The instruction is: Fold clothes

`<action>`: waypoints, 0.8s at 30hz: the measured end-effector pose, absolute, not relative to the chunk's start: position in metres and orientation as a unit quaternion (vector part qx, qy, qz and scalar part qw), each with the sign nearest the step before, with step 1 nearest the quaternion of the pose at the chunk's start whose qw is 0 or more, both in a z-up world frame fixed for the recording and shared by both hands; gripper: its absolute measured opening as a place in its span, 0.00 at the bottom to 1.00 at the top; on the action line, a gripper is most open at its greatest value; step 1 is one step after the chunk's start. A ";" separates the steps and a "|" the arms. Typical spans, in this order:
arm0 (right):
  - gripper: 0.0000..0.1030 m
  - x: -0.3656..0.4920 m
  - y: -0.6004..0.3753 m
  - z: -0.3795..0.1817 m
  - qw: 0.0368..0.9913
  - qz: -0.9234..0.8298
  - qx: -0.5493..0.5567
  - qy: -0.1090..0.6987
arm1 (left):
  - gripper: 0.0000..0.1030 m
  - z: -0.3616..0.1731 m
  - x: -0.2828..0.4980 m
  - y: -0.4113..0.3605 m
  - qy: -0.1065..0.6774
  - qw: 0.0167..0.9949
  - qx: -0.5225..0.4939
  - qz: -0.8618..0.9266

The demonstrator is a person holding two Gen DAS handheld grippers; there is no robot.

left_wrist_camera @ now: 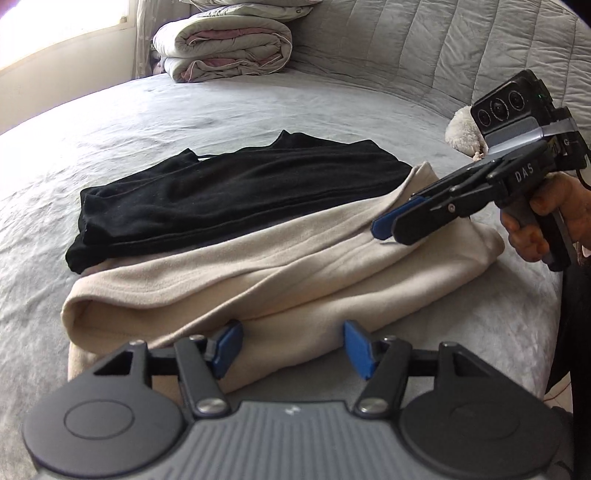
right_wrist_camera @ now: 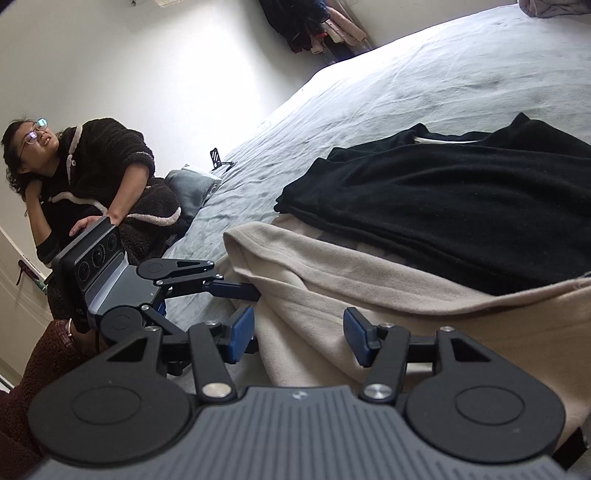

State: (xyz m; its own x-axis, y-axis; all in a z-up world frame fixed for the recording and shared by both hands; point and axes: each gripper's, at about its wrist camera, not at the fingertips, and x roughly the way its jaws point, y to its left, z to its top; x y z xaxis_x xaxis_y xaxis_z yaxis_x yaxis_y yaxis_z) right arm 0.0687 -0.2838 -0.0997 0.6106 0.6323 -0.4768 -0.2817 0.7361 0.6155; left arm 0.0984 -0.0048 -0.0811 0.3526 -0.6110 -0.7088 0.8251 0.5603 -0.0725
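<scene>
Beige fleece garment [left_wrist_camera: 258, 273], folded into a long soft roll, lies across the near part of the grey bed [left_wrist_camera: 147, 122], its near edge right at the left gripper [left_wrist_camera: 291, 347]. Black knit garment [left_wrist_camera: 229, 192], folded flat w/ a thin white cord at the neckline, lies just behind the beige one & overlaps its far edge; in the right wrist view the black piece [right_wrist_camera: 461, 206] sits on top of the beige fleece [right_wrist_camera: 332, 280].

Left gripper: jaws spread wide, blue pads [left_wrist_camera: 356, 347] either side of the beige fold, nothing clamped. From the right wrist view it [right_wrist_camera: 251, 302] comes in from the left, one finger's tip at the fleece edge.

Right gripper [left_wrist_camera: 388, 225]: held in a hand [left_wrist_camera: 543, 218] over the right end of the beige roll; its fingers look close together in the left wrist view, but its own camera shows the pads [right_wrist_camera: 356, 339] well apart, so open, holding nothing. White letters "DAS" readable on its black body; a "G" on the part behind. 3-lens camera block on top.

Further out: rolled grey quilt w/ pink trim [left_wrist_camera: 225, 48] at the head of the bed, pale fluffy toy [left_wrist_camera: 461, 133] by the quilted headboard. A person in a dark fleece top [right_wrist_camera: 99, 177] sits beside the bed; clothes hang in the far corner [right_wrist_camera: 314, 26].
</scene>
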 end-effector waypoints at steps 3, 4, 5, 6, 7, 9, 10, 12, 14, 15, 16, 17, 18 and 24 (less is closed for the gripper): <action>0.56 0.070 -0.288 -0.099 0.871 0.252 0.241 0.346 | 0.61 -0.081 0.099 -0.007 0.354 0.811 0.151 -0.441; 0.56 0.070 -0.290 -0.099 0.874 0.248 0.239 0.344 | 0.61 -0.081 0.099 -0.008 0.353 0.811 0.153 -0.440; 0.56 0.070 -0.291 -0.098 0.877 0.244 0.236 0.342 | 0.61 -0.082 0.099 -0.009 0.352 0.812 0.155 -0.439; 0.56 0.071 -0.293 -0.098 0.879 0.240 0.233 0.339 | 0.62 -0.082 0.098 -0.010 0.350 0.813 0.157 -0.437; 0.56 0.071 -0.294 -0.098 0.882 0.236 0.230 0.337 | 0.62 -0.082 0.098 -0.011 0.348 0.815 0.159 -0.436; 0.57 0.072 -0.297 -0.097 0.888 0.227 0.225 0.332 | 0.62 -0.082 0.099 -0.013 0.345 0.817 0.162 -0.433; 0.57 0.072 -0.298 -0.097 0.890 0.223 0.222 0.329 | 0.62 -0.082 0.099 -0.014 0.343 0.818 0.164 -0.431; 0.57 0.073 -0.301 -0.096 0.896 0.215 0.216 0.324 | 0.64 -0.082 0.098 -0.015 0.340 0.820 0.170 -0.428; 0.59 0.074 -0.309 -0.094 0.903 0.206 0.220 0.305 | 0.65 -0.082 0.098 -0.016 0.337 0.822 0.174 -0.425; 0.60 0.075 -0.313 -0.093 0.906 0.203 0.224 0.298 | 0.65 -0.082 0.098 -0.017 0.337 0.822 0.176 -0.424; 0.62 0.076 -0.317 -0.092 0.907 0.200 0.228 0.290 | 0.65 -0.082 0.098 -0.017 0.336 0.822 0.177 -0.424; 0.62 0.077 -0.321 -0.091 0.909 0.198 0.233 0.282 | 0.65 -0.082 0.098 -0.017 0.336 0.822 0.177 -0.424; 0.63 0.077 -0.326 -0.090 0.908 0.199 0.248 0.273 | 0.65 -0.082 0.098 -0.017 0.335 0.822 0.178 -0.424; 0.70 0.075 -0.336 -0.086 0.895 0.210 0.291 0.264 | 0.66 -0.082 0.099 -0.019 0.329 0.826 0.182 -0.420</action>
State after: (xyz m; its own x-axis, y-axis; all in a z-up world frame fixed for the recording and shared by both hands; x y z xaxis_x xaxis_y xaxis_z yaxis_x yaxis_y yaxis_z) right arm 0.0753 -0.3365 -0.0858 0.7725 0.5294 -0.3508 -0.2218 0.7425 0.6321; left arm 0.0992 -0.0190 -0.0825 0.4301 -0.5747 -0.6962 0.8142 0.5800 0.0242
